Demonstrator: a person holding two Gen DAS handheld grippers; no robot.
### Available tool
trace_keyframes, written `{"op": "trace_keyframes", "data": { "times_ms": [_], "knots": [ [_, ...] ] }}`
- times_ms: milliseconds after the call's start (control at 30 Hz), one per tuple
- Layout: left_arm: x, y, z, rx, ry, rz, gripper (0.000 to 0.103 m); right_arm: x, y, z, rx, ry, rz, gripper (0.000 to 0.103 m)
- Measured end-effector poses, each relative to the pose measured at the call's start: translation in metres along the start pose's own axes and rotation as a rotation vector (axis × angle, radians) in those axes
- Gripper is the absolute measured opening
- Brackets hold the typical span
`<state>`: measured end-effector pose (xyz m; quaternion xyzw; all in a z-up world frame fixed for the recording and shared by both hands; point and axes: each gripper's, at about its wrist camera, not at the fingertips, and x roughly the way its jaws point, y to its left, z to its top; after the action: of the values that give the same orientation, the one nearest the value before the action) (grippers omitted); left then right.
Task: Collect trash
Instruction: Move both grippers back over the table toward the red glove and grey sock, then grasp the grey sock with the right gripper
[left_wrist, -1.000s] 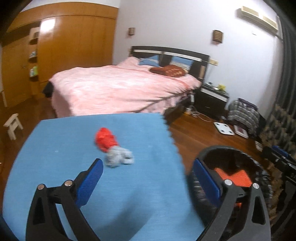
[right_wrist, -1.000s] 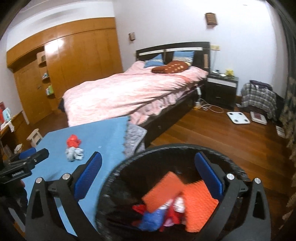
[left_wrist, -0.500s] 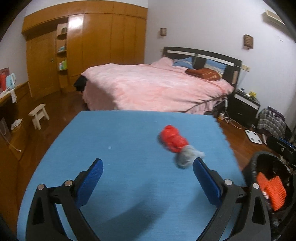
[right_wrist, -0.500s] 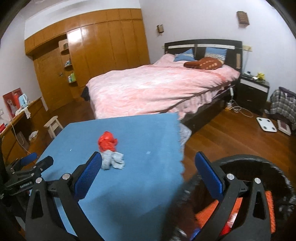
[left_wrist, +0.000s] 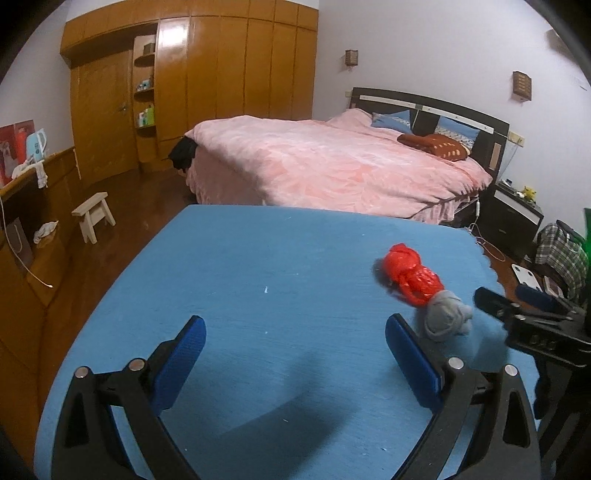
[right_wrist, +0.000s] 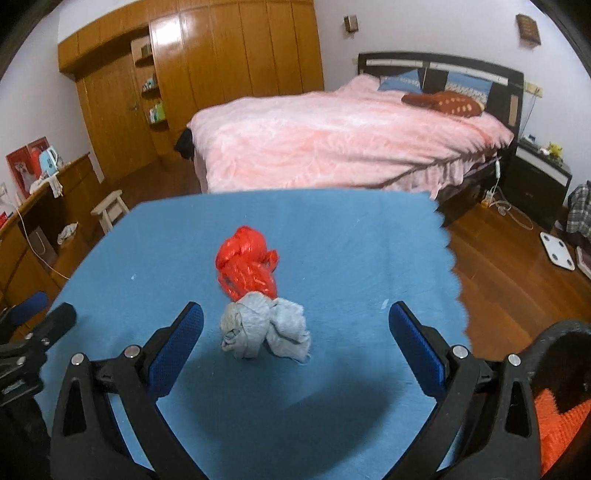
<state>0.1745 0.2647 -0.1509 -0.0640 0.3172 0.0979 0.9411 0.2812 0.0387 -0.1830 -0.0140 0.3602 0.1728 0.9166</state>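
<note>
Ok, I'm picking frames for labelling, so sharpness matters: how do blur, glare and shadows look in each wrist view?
Left wrist view: the grey wad and red bag are slightly smeared; glare streaks the wardrobe; a soft shadow falls on the blue mat near the open left gripper. Right wrist view: both pieces of trash look sharper, the bed is soft, and fisheye bending curves the mat's edges.

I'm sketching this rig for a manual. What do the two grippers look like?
Both look alike. The left gripper and right gripper have black plastic arms with triangular cutouts, silver bolt heads at the joints, and blue textured pads lining the jaws. No cables or sleeves show.
</note>
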Motion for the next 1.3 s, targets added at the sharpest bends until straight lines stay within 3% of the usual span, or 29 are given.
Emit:
{"op": "trace_keyframes", "data": {
  "times_ms": [567, 1000, 1100, 1300],
  "knots": [
    [0.022, 0.019, -0.007, -0.021, 0.038, 0.025, 0.096, 0.044, 0.012, -0.006, -0.035, 0.106, 0.024, 0.097],
    [0.027, 0.021, -0.011, -0.034, 0.054, 0.024, 0.096, 0.053, 0.015, -0.012, -0.052, 0.167, 0.068, 0.051],
    [0.027, 0.018, -0.009, -0.031, 0.053, 0.019, 0.096, 0.050, 0.013, -0.013, -0.048, 0.166, 0.080, 0.045],
    [0.030, 0.004, -0.006, -0.012, 0.051, 0.001, 0.096, 0.033, -0.002, -0.013, -0.001, 0.136, 0.085, 0.044]
  ]
}}
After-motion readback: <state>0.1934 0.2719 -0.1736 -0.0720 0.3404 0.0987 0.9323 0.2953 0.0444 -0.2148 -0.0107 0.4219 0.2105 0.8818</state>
